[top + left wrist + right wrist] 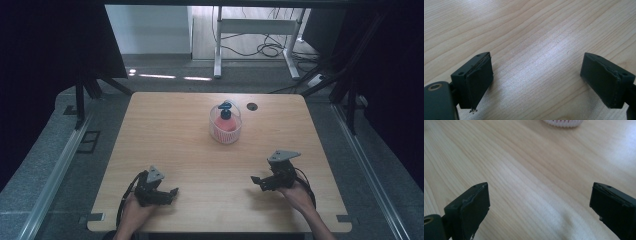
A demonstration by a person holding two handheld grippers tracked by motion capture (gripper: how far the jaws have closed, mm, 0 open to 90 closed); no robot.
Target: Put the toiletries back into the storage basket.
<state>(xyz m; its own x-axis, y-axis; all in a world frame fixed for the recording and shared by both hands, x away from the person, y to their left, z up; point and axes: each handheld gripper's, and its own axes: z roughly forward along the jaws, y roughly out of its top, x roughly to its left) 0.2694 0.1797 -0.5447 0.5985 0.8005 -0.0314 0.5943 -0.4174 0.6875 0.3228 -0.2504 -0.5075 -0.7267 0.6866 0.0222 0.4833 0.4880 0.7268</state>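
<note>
Wooden table [165, 130] filled my high view, a clear tub [225, 125] holding a pink pump bottle [225, 119] standing toward its far middle. My left gripper [170, 193] and right gripper [256, 180] sat low near the front edge, well apart. From my left gripper view, jaws stood wide over bare wood, gripping nothing. From my right gripper view, jaws gaped equally, empty, the tub's base far ahead.

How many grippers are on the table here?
2: the left gripper at the near left, the right gripper at the near right, both open and empty.
</note>
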